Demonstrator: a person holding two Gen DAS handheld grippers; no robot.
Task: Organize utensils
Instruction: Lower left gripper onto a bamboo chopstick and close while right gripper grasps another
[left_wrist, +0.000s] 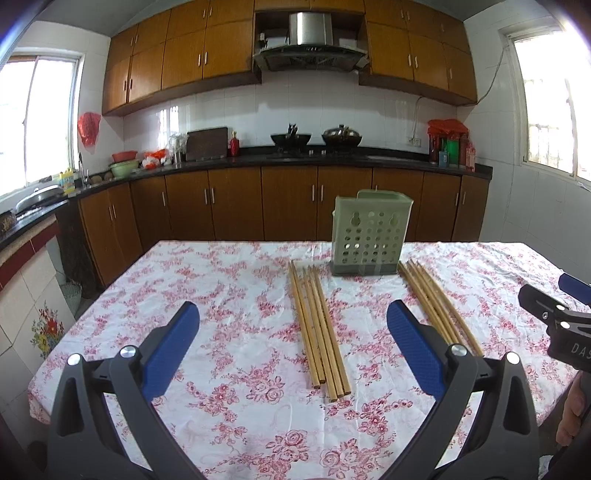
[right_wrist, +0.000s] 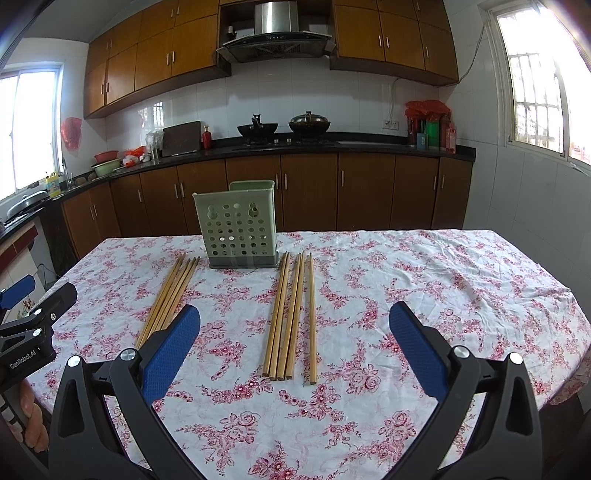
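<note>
A pale green perforated utensil holder (left_wrist: 371, 232) (right_wrist: 238, 225) stands upright at the far side of the floral tablecloth (left_wrist: 221, 295) (right_wrist: 406, 295). Two loose bundles of wooden chopsticks lie flat in front of it. The left bundle (left_wrist: 319, 328) (right_wrist: 166, 299) lies ahead of my left gripper (left_wrist: 293, 306), between its open, empty blue fingers. The right bundle (left_wrist: 436, 302) (right_wrist: 291, 317) lies likewise under my open, empty right gripper (right_wrist: 294, 308). Each view catches the other gripper at its edge: right gripper (left_wrist: 554, 291), left gripper (right_wrist: 38, 291).
A hand (left_wrist: 570, 417) (right_wrist: 29, 410) holds each gripper's handle at the table's near side. Behind the table run brown cabinets (left_wrist: 288, 203) and a dark counter with two woks (left_wrist: 314, 138). The table's far edge is just behind the holder.
</note>
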